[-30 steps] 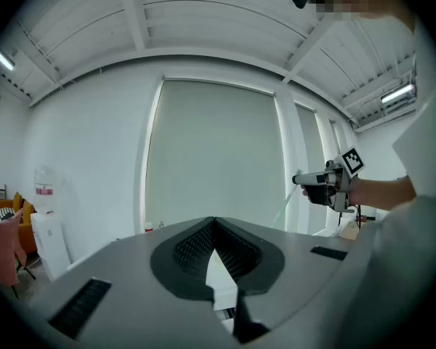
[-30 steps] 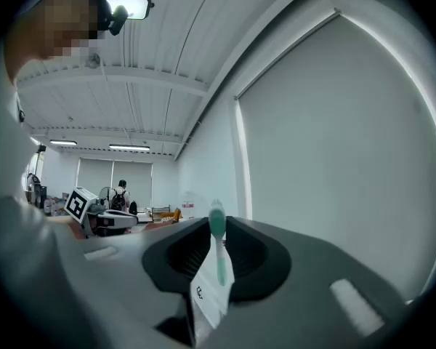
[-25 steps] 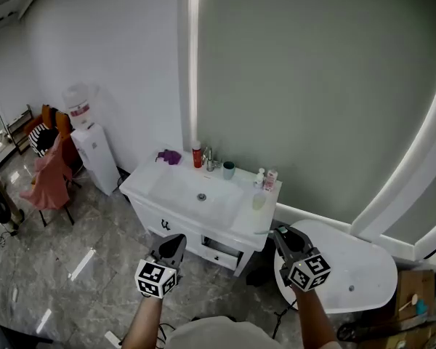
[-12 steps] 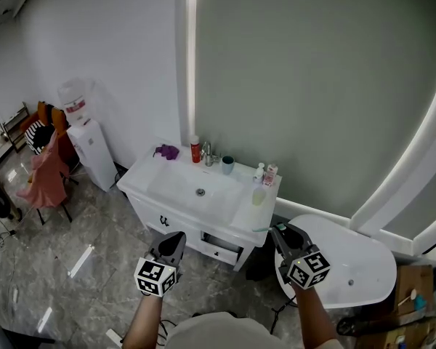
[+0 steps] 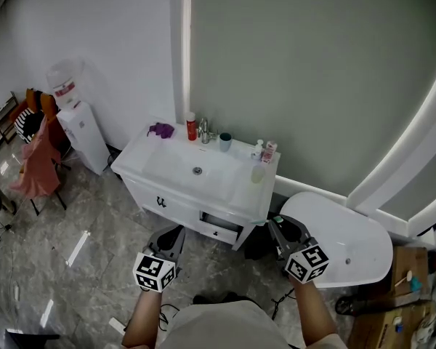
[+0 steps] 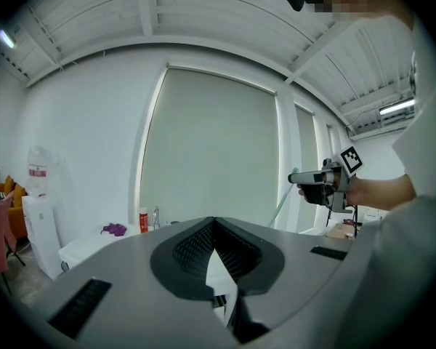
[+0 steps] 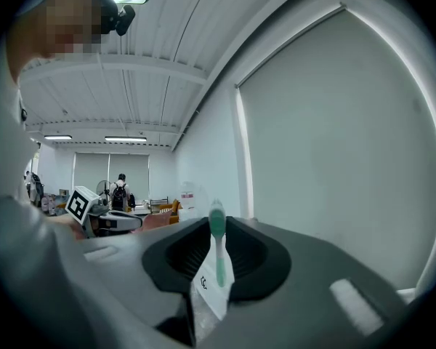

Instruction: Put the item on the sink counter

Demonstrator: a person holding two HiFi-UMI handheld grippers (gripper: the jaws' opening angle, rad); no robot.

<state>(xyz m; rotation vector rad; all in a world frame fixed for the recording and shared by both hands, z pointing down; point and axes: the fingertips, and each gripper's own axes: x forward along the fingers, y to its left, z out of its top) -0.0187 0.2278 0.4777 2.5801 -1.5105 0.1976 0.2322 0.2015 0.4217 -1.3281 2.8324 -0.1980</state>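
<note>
A white sink counter (image 5: pixel 154 158) stands against the grey wall ahead, with a basin in its middle. My right gripper (image 5: pixel 279 226) hangs short of the counter's right front corner, shut on a green toothbrush (image 7: pixel 217 247) that stands upright between the pads. The brush also shows as a thin green stick (image 6: pixel 279 209) below the right gripper (image 6: pixel 303 179) in the left gripper view. My left gripper (image 5: pixel 171 238) hovers in front of the vanity's drawers, shut with nothing in it (image 6: pixel 216 247).
On the counter sit a purple cloth (image 5: pixel 160 129), a red bottle (image 5: pixel 192 126), a tap (image 5: pixel 204 131), a teal cup (image 5: pixel 224 142) and small bottles (image 5: pixel 259 151). A white oval table (image 5: pixel 352 242) stands right, a water dispenser (image 5: pixel 76 126) and a draped chair (image 5: pixel 36 167) left.
The sink counter has slid up and left in the head view as the view shifted. Both grippers keep their pose and the toothbrush stays gripped.
</note>
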